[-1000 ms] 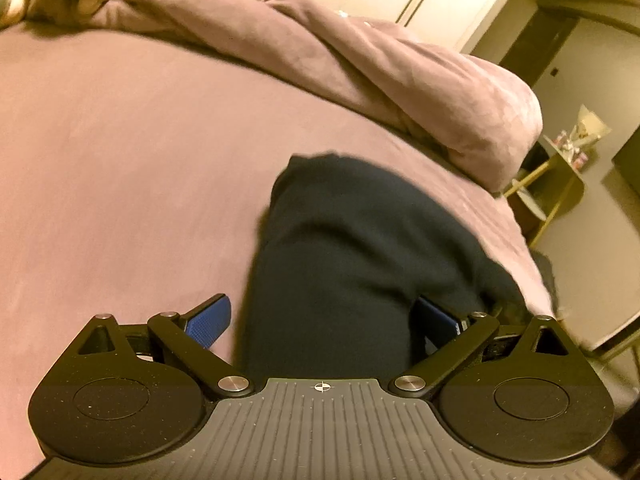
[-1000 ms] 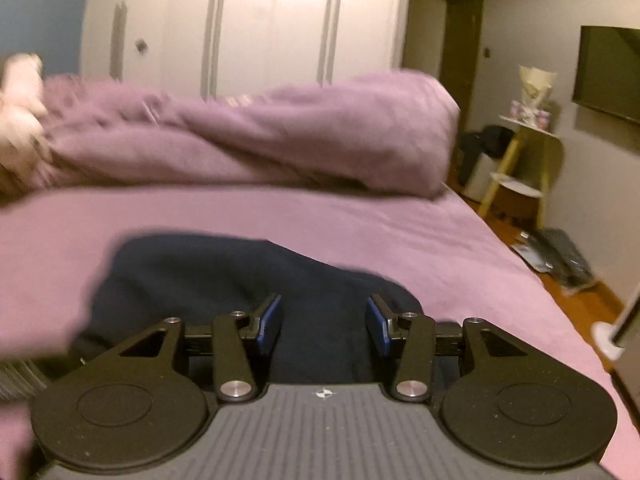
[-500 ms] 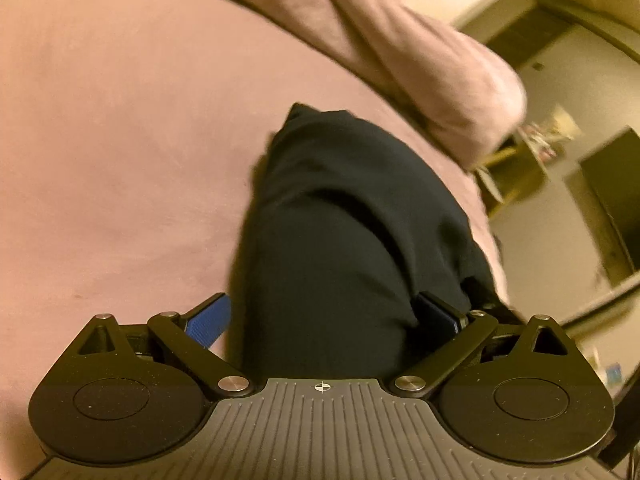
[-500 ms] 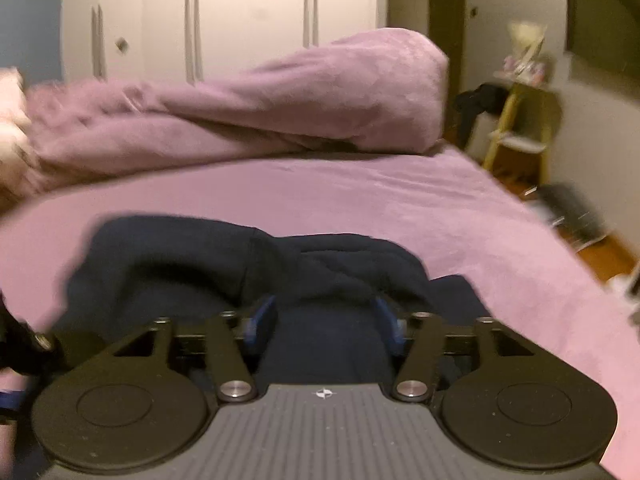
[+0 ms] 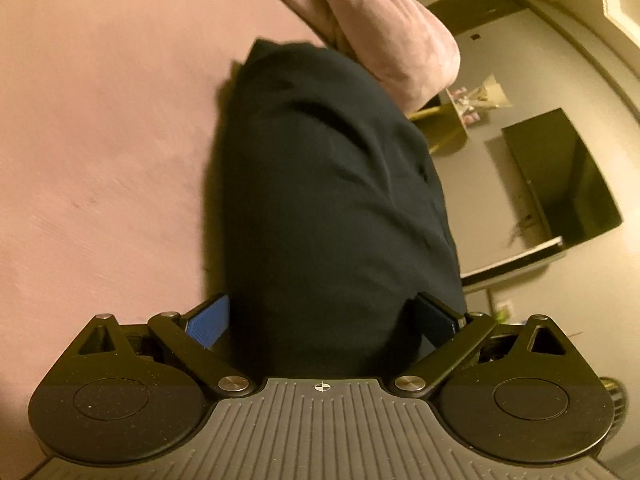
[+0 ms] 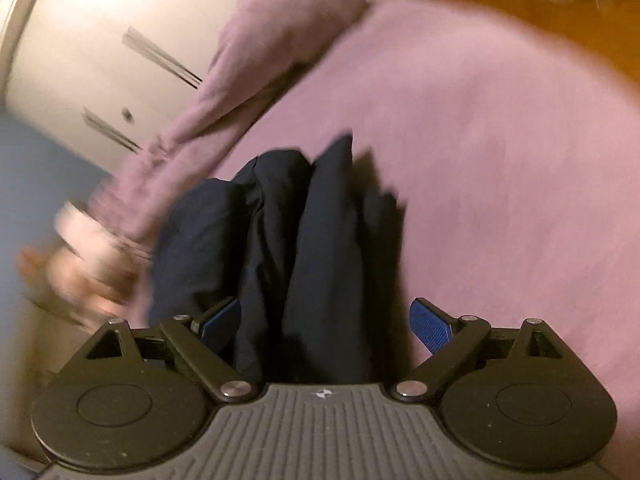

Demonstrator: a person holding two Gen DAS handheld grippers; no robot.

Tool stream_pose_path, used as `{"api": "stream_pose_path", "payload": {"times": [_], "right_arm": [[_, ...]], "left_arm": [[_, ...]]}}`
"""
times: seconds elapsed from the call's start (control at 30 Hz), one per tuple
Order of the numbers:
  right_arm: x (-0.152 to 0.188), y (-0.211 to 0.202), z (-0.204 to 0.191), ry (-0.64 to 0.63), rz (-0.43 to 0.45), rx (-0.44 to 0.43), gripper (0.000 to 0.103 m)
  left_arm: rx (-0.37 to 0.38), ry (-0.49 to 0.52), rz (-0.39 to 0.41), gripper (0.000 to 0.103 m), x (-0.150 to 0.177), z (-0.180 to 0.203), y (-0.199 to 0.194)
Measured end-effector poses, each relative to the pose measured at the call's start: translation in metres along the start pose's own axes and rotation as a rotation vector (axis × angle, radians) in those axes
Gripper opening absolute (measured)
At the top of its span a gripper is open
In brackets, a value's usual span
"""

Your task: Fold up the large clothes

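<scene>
Blur smears most of the right wrist view, so the pale shapes at its left edge cannot be made out. On the pink bed sheet (image 5: 100, 140) lies the dark navy garment (image 5: 328, 200), bunched in long folds, its near end hidden under both tools. Jaws of the left gripper (image 5: 324, 320) stand spread with the cloth filling the gap between them; whether the pads press it I cannot tell. The right gripper (image 6: 326, 320) has just been opening and now stands wide, folds of the garment (image 6: 304, 240) lying loose between its blue pads (image 6: 430, 328). A crumpled pink duvet (image 5: 380, 28) sits just beyond the garment.
</scene>
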State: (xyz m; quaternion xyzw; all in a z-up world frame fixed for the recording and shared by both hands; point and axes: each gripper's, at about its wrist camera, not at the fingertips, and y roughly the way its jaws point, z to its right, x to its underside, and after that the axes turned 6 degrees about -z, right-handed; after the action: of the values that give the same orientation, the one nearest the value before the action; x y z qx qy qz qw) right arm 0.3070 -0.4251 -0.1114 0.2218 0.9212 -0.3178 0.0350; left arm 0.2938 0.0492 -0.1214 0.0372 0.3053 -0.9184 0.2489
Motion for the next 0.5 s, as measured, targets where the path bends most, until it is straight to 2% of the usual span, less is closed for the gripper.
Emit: {"api": "stream_pose_path", "payload": {"times": [0.03, 0.1, 0.13, 0.27, 0.37, 0.4, 0.5], "right_arm": [[-0.001, 0.005, 0.007, 0.037, -0.007, -0.033, 0.092], [-0.002, 0.016, 0.008, 0.021, -0.013, -0.038, 0.092], [-0.001, 0.021, 0.006, 0.004, -0.012, -0.031, 0.087], [0.000, 0.031, -0.004, -0.062, -0.020, 0.032, 0.069], [-0.003, 0.033, -0.010, -0.089, -0.030, 0.041, 0.053], [-0.001, 0.031, -0.013, -0.102, -0.029, 0.046, 0.050], [0.004, 0.034, -0.028, -0.146, -0.021, 0.069, 0.049]], "left_arm": [[0.004, -0.006, 0.000, 0.102, 0.000, 0.000, 0.003], [-0.002, -0.010, 0.002, 0.102, -0.002, 0.001, 0.010], [-0.008, -0.022, 0.000, 0.102, -0.004, 0.001, 0.013], [-0.049, 0.026, -0.008, 0.090, -0.005, 0.014, 0.011], [-0.051, 0.032, -0.002, 0.080, -0.006, 0.016, 0.002], [-0.052, 0.040, 0.004, 0.077, -0.005, 0.018, 0.000], [-0.049, 0.059, 0.017, 0.071, -0.005, 0.024, -0.008]]}}
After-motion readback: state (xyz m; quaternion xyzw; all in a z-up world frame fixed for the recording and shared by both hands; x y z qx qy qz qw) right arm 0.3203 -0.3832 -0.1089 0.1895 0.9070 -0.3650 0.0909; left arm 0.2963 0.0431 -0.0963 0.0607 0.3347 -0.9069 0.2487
